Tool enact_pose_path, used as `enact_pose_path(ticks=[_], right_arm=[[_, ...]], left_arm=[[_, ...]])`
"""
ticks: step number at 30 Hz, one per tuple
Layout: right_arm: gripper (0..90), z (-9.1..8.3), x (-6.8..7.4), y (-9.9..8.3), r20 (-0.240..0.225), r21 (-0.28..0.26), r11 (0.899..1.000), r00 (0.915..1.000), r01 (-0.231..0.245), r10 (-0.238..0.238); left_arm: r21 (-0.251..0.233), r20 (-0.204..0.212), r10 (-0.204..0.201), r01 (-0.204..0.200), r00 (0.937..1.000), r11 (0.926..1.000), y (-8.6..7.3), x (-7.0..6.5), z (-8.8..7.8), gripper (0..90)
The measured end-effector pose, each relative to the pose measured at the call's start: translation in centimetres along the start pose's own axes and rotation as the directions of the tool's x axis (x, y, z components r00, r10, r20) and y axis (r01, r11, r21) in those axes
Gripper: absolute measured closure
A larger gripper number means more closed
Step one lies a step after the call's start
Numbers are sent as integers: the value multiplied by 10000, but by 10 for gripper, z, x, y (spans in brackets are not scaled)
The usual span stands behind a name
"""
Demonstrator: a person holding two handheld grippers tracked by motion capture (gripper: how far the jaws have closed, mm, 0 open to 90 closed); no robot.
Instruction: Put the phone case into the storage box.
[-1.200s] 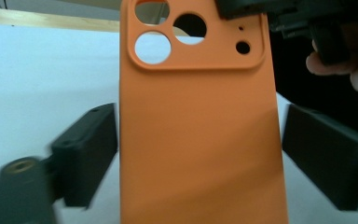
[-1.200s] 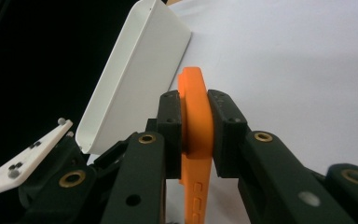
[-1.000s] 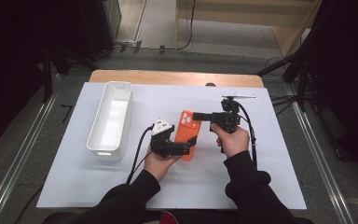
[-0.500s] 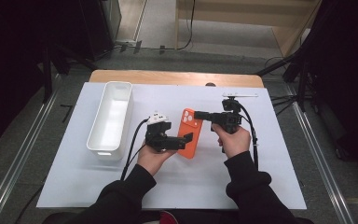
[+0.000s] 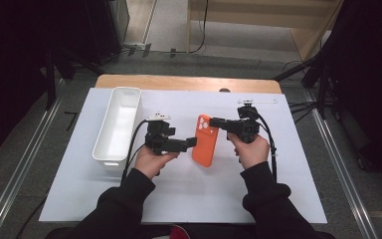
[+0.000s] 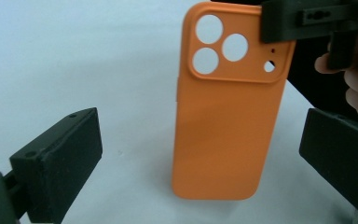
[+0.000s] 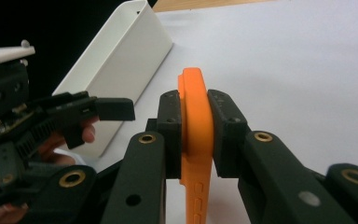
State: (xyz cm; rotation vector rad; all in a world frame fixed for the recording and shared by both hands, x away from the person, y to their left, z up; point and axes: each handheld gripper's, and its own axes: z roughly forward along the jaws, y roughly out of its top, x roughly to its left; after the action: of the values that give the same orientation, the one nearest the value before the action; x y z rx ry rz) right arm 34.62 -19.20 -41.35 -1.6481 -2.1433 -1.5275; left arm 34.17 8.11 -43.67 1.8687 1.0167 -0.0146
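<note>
High view first: nearest the camera, two dark sleeves came up from the bottom edge, each hand wrapped round a gripper over the white table cover (image 5: pixel 189 199). On the left, the left gripper (image 5: pixel 191 143) pointed rightward, its jaws standing wide apart with nothing pressed between them, the tip just beside the orange phone case (image 5: pixel 205 141). In the left gripper view that case (image 6: pixel 228 107) hung between the two spread black jaws without touching either, its back face turned to the camera, three round camera holes at the top, its lower edge close over the white surface. On the right, the right gripper (image 5: pixel 214 121) pointed leftward and pinched the case at its far, top end. The right gripper view made that plain: the right gripper (image 7: pixel 195 126) had its two pads clamped narrow on either face of the case (image 7: pixel 196 140), seen edge-on and upright. From above, the case sat near the middle of the table, tilted a little, between the two hands. Further left, the long white bin (image 5: pixel 119 124) lay lengthwise, well apart from the case, with the left gripper's cable trailing near it. At the far edge, a strip of bare wooden tabletop (image 5: pixel 189 82) showed beyond the white cover, and a thin pale bar (image 5: pixel 257 101) lay at the far right.
</note>
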Motion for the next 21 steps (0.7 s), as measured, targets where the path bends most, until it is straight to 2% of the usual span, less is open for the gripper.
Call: enact_pose_path(ticks=[7,12,15,21], right_arm=[[748,1,12,-2,400,-145,9965,9959,822,-816],[748,5,29,-7,656,-134,9863,9844,1645,-1633],[748,7,38,-10,860,-279,9770,9743,2113,-2083],[748,11,46,-15,855,-514,9707,9695,2345,-2297]], left_arm=[[260,289,243,-250,9993,9993,6,4,-8,0],[406,461,407,-426,9981,9983,8,4,-11,11],[376,345,676,-689,9971,9969,9,3,-12,11],[520,114,1178,-1183,9930,9916,11,0,-14,11]])
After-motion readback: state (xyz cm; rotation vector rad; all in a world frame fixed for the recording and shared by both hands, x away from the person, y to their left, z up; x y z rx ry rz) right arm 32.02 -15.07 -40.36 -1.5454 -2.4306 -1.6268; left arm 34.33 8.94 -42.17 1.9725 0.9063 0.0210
